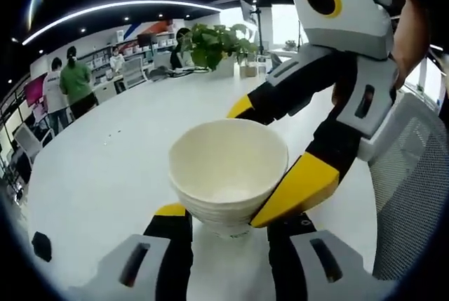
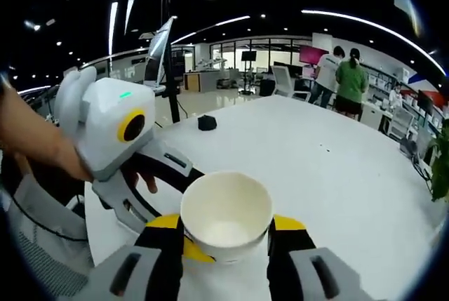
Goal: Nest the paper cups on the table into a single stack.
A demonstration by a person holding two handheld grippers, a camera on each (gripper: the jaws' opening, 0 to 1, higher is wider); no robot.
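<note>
A stack of nested white paper cups (image 1: 228, 175) stands on the white table (image 1: 105, 168), with several rims showing under the top cup. My left gripper (image 1: 224, 222) is shut on the base of the stack. My right gripper (image 1: 270, 150) reaches in from the right, its yellow-tipped fingers (image 1: 298, 187) pressed on either side of the top cup. In the right gripper view the top cup (image 2: 226, 213) sits upright between my right gripper's (image 2: 226, 236) jaws. A finger (image 2: 165, 168) of the left gripper comes in from the left to the cup's side.
A potted plant (image 1: 217, 45) stands at the table's far end. A small black object (image 2: 206, 123) lies on the table (image 2: 337, 175). A mesh chair back (image 1: 410, 189) is close by. People (image 1: 74, 80) stand far off. A hand (image 2: 35, 139) holds the left gripper.
</note>
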